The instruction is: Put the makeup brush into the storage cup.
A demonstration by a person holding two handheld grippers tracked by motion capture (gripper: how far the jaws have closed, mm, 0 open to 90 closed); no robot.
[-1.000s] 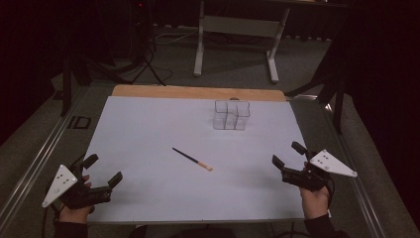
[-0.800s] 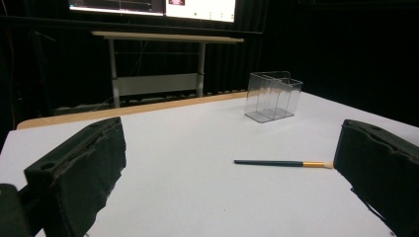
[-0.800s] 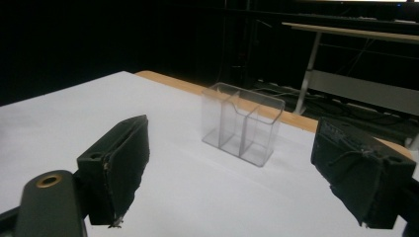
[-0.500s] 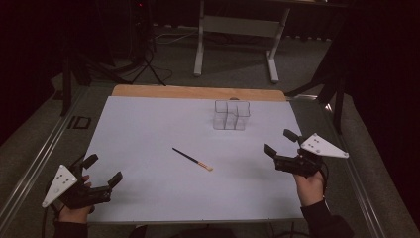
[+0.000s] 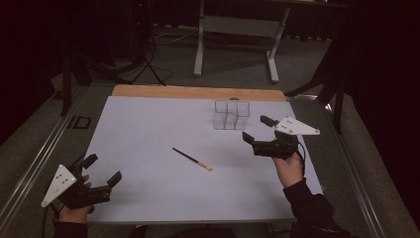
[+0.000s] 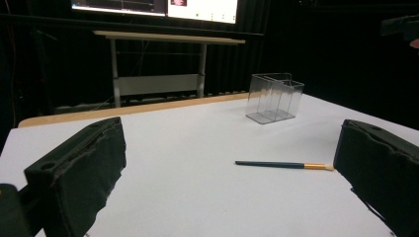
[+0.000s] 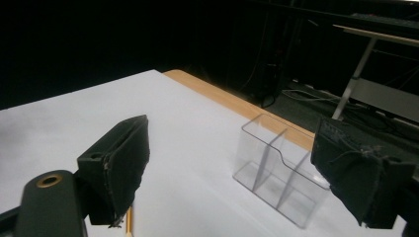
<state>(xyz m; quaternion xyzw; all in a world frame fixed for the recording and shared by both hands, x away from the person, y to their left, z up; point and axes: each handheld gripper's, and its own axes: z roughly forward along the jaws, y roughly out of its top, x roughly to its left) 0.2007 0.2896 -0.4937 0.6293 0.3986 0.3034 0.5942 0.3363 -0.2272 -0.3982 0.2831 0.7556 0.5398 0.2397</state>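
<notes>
I see the clear divided box [image 5: 231,115] toward the far side of the white surface [image 5: 148,129], empty. Paintbrush [image 5: 192,158] lies flat, nearer me and left of the box, well apart from it. My right tool [image 5: 258,130] hovers just right of the box, jaws spread, holding nothing. My left tool [image 5: 103,168] sits far from the box at the near-left corner, jaws spread too.

paintbrush [image 5: 192,158] mid-table, divided box [image 5: 231,115] behind it
</notes>
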